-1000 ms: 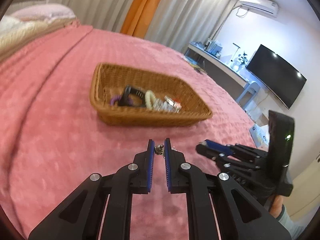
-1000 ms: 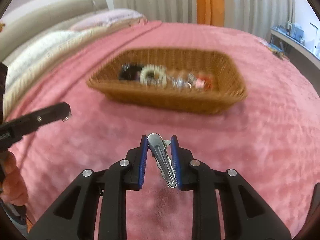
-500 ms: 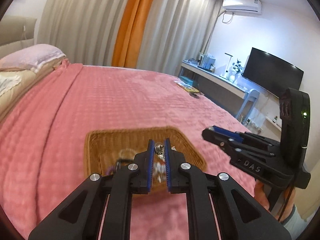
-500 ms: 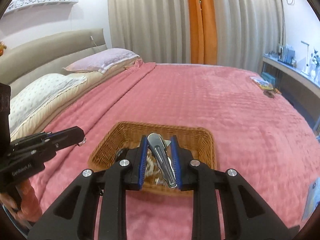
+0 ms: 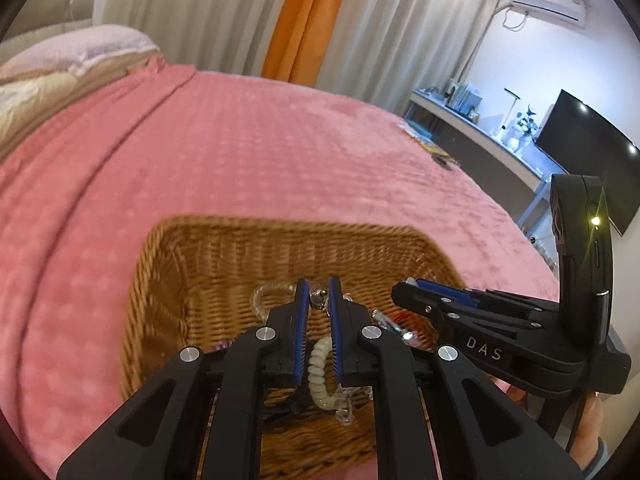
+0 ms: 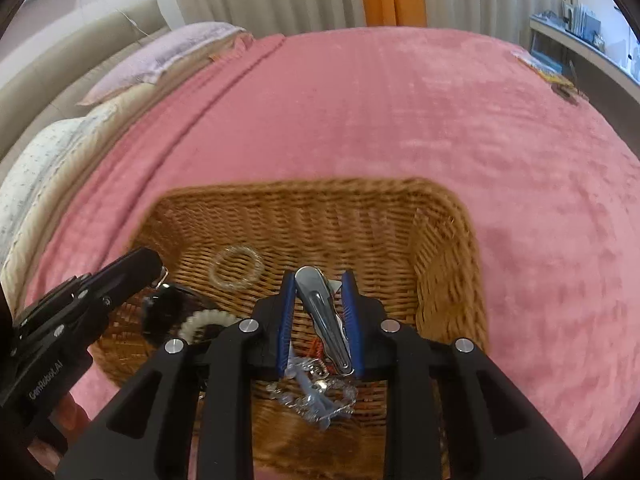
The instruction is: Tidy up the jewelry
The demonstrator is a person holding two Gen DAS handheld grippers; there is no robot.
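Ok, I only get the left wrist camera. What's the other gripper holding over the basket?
Observer: The right gripper is shut on a long silver hair clip, above the wicker basket.
Operator: What's underneath it?
Observer: A pile of silver chain lies on the basket floor, just below the clip.
Operator: Is there anything black in there?
Observer: Yes, a glossy black piece lies at the basket's left side, touching a white spiral hair tie.

tan woven basket (image 6: 444,240), pink textured bedspread (image 6: 400,120), perhaps quilted
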